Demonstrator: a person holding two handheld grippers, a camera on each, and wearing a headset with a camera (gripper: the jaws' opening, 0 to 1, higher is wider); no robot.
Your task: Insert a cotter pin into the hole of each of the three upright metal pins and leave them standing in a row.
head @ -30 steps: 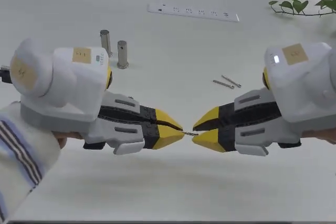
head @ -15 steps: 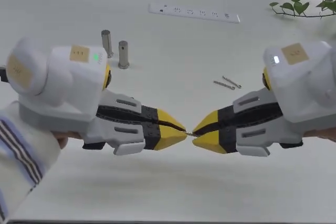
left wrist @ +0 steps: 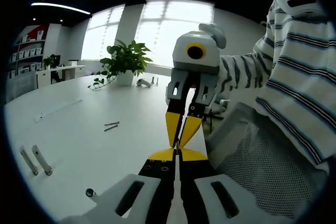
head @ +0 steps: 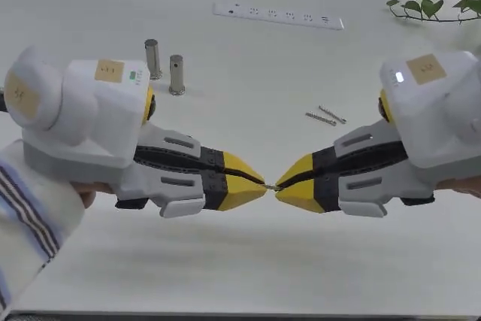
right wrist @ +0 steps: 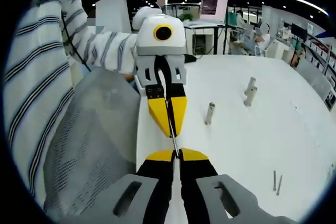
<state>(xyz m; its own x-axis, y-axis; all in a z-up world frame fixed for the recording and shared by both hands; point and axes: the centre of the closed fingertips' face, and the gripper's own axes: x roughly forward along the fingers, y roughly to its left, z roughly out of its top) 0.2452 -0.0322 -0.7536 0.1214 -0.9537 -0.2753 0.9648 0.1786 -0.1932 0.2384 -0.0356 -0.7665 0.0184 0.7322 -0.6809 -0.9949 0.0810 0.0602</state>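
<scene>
- Left gripper (head: 261, 187) and right gripper (head: 280, 187) meet tip to tip above the near edge of the tabletop (head: 240, 268). Each has its jaws pressed together on one end of a single cotter pin (head: 271, 186), which bridges the small gap between them.
- In the right gripper view the cotter pin runs straight from one pair of yellow tips into the other, so this looks like a hand-over or a re-grip.
- First metal pin (head: 153, 59) and second metal pin (head: 176, 75) stand upright side by side toward the far left of the tabletop. A third metal pin (right wrist: 210, 114) stands apart from them, nearer the near edge.
- Two spare cotter pins (head: 321, 119) lie loose right of centre, well short of the power strip (head: 278, 16) at the far edge.
- To do this well, I'd say one gripper should only let go once the other has a firm hold. The holding gripper should grasp near the looped head and leave the legs sticking out.
- The legs then need to meet the hole squarely. A skewed push could tip the metal pin over.
</scene>
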